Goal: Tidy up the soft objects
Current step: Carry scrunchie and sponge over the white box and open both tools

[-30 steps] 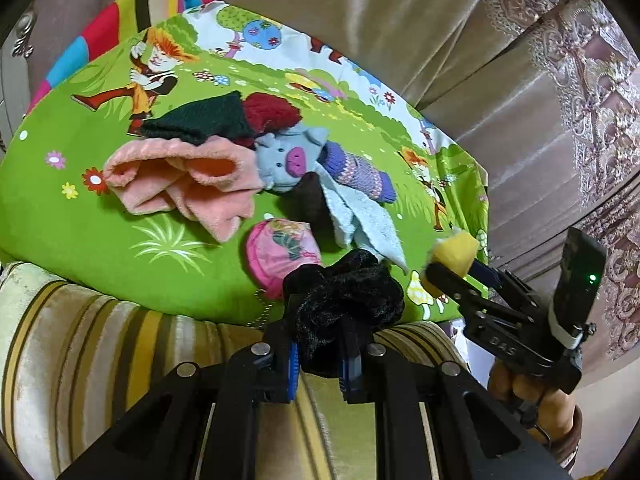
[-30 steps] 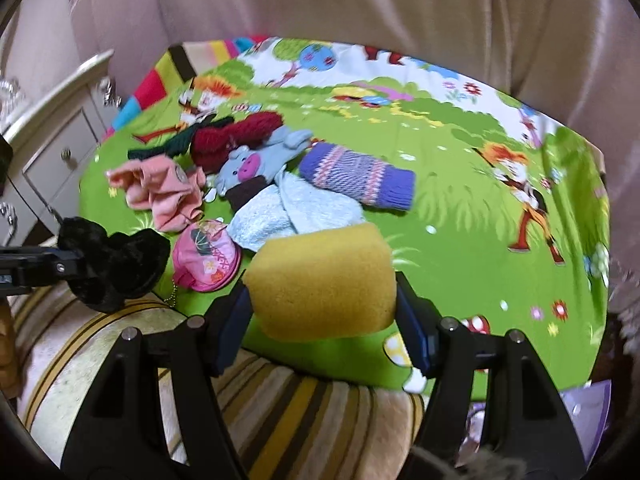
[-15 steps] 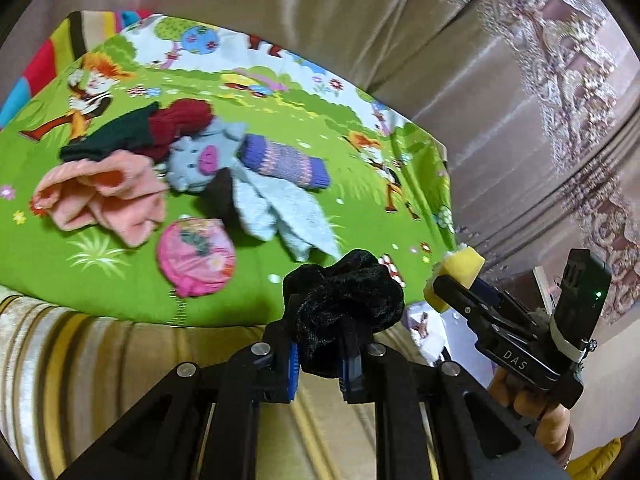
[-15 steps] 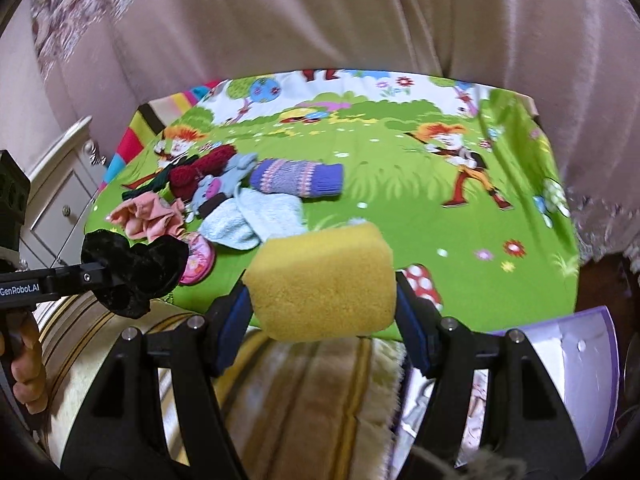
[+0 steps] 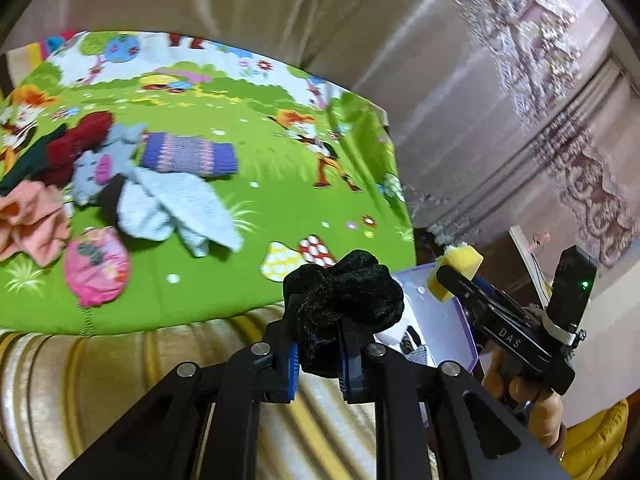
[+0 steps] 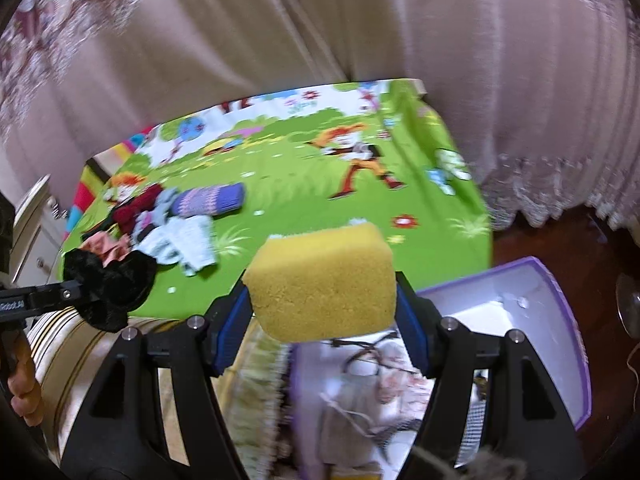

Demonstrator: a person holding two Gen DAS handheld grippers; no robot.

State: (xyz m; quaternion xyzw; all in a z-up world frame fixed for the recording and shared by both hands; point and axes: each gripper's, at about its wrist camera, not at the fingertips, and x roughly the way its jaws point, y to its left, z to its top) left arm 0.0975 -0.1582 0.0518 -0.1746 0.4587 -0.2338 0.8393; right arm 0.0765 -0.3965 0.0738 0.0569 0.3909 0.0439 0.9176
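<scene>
My left gripper point(image 5: 318, 354) is shut on a black velvet scrunchie point(image 5: 344, 304), held over the bed's striped edge. My right gripper point(image 6: 322, 326) is shut on a yellow sponge point(image 6: 320, 280), which hangs above a purple-rimmed white box point(image 6: 560, 320) on the floor beside the bed. The right wrist view shows the scrunchie point(image 6: 110, 284) at far left; the left wrist view shows the sponge point(image 5: 456, 266) at right. On the green cartoon bedspread point(image 5: 280, 200) lie a purple striped sock point(image 5: 188, 156), a grey pig plush point(image 5: 100, 168), a pale blue cloth point(image 5: 180, 208), a pink cloth point(image 5: 32, 220) and a round pink pouch point(image 5: 98, 266).
Beige curtains point(image 6: 320, 40) hang behind the bed. A white drawer unit point(image 6: 32, 232) stands at the bed's left. The box holds cords and fabric items point(image 6: 360, 400). Dark wooden floor point(image 6: 560, 232) shows to the right of the bed.
Both grippers have swung right along the bed's edge with the scrunchie and the sponge still held. The pile of soft things has slid left in view, and the purple box has come into sight.
</scene>
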